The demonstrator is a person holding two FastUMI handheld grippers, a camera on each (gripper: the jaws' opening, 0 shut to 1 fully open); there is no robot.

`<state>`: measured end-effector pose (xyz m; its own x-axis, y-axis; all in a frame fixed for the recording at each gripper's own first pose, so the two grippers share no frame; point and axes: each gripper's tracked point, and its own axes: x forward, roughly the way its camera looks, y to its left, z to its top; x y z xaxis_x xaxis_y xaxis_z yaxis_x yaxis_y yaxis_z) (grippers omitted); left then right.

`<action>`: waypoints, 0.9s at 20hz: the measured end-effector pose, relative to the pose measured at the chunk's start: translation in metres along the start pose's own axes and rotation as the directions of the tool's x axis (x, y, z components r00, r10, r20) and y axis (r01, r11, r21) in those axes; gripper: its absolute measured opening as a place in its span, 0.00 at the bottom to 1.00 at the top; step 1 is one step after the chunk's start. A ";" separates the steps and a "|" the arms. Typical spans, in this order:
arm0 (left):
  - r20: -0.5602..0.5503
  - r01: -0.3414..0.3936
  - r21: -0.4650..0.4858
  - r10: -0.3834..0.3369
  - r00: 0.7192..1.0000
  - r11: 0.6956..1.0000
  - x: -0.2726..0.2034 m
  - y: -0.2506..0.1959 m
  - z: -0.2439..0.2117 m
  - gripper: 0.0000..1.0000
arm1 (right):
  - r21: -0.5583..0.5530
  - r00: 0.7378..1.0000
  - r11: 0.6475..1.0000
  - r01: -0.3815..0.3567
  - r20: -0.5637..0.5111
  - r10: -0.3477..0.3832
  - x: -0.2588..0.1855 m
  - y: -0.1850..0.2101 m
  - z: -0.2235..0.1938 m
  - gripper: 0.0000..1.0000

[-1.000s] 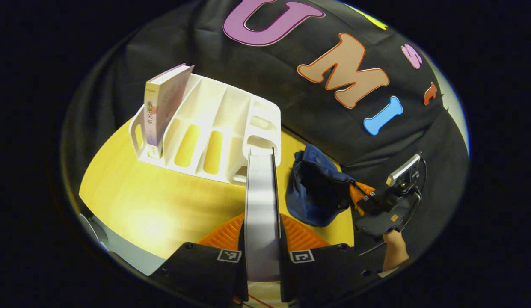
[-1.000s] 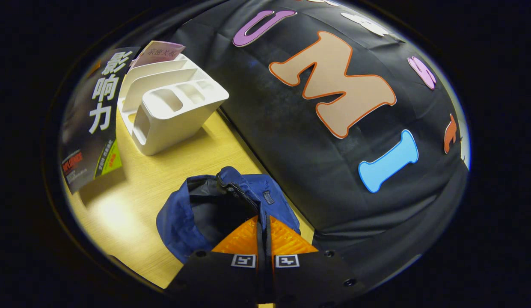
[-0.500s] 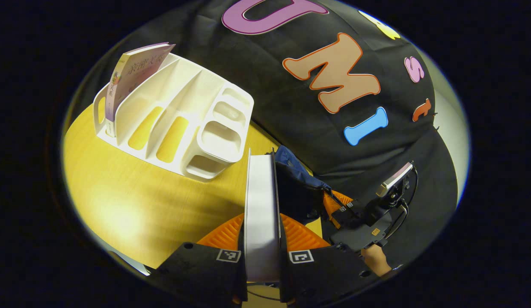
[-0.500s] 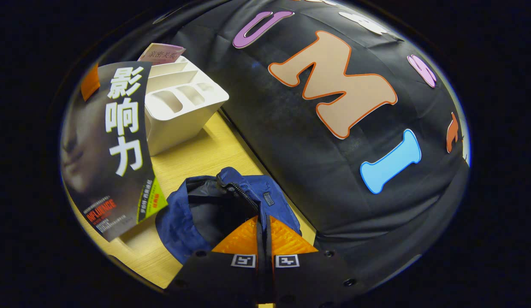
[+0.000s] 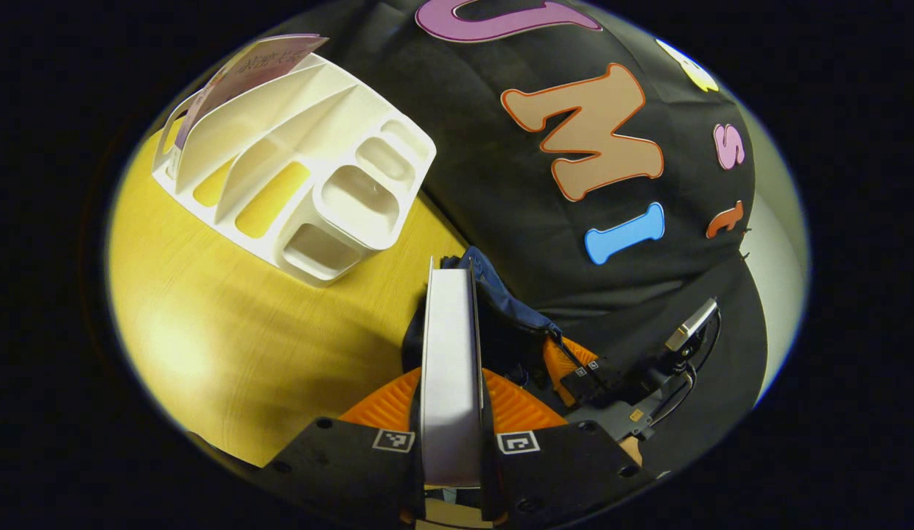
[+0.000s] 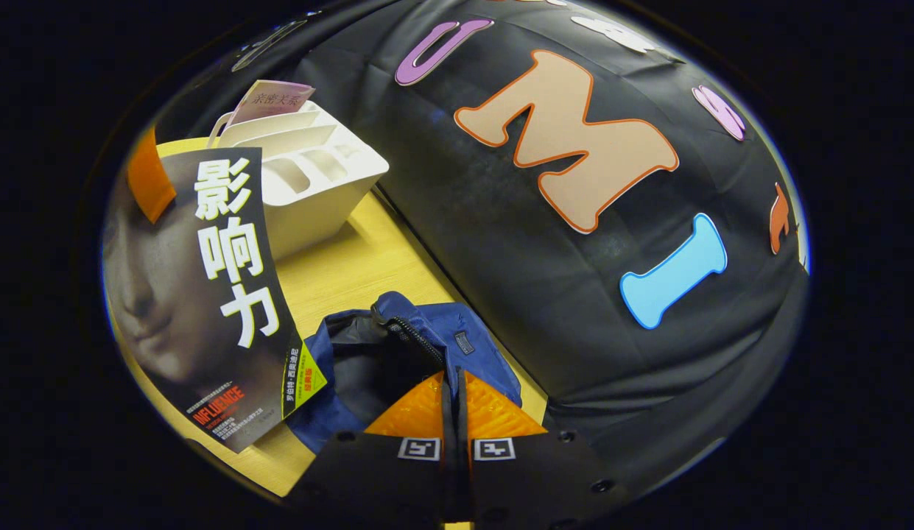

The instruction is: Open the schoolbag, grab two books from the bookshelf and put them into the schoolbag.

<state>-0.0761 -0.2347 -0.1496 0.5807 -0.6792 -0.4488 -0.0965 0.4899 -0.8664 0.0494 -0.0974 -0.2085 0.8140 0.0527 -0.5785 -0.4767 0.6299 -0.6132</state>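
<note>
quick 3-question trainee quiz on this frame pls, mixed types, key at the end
1. True or false: the left gripper is shut on the dark-covered book.
2. The blue fabric schoolbag is: A zipped shut, B open, C hanging off the table.
3. Fill in: a second, pink-covered book stands in the white plastic ____.

Key: 1 true. 2 B; the right gripper pinches the bag's rim. 3 bookshelf.

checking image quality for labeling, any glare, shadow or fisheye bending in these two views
Left gripper view: bright glare patch on the table, white bookshelf bowed by the fisheye. Right gripper view: dark book curves near the edge, bookshelf shadow on the table, schoolbag interior dark.
</note>
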 end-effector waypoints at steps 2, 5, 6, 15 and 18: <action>-0.002 0.003 -0.007 -0.003 1.000 1.000 -0.003 0.000 -0.004 0.27 | 0.007 1.000 1.000 -0.005 0.003 0.005 0.000 0.000 0.000 0.03; -0.004 0.031 -0.023 -0.032 0.999 0.999 -0.005 -0.011 -0.010 0.26 | 0.000 1.000 1.000 -0.013 0.009 0.013 0.001 0.000 0.002 0.03; 0.007 0.035 -0.026 -0.035 0.999 0.999 -0.004 -0.013 -0.008 0.26 | 0.002 1.000 1.000 -0.017 0.012 0.017 0.001 0.001 0.002 0.03; 0.147 0.080 -0.080 -0.068 0.987 0.994 0.050 -0.026 0.008 0.28 | 0.123 0.997 0.990 -0.073 0.020 0.071 0.001 0.006 0.011 0.03; 0.191 0.095 -0.091 -0.076 0.979 0.991 0.064 -0.028 0.011 0.27 | 0.202 0.996 0.976 -0.084 0.023 0.081 0.001 0.004 0.016 0.03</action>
<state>-0.0272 -0.2854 -0.1514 0.7303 -0.5973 -0.3314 -0.1144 0.3714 -0.9214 0.0539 -0.0825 -0.2025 0.7802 0.1215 -0.6136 -0.4664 0.7667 -0.4412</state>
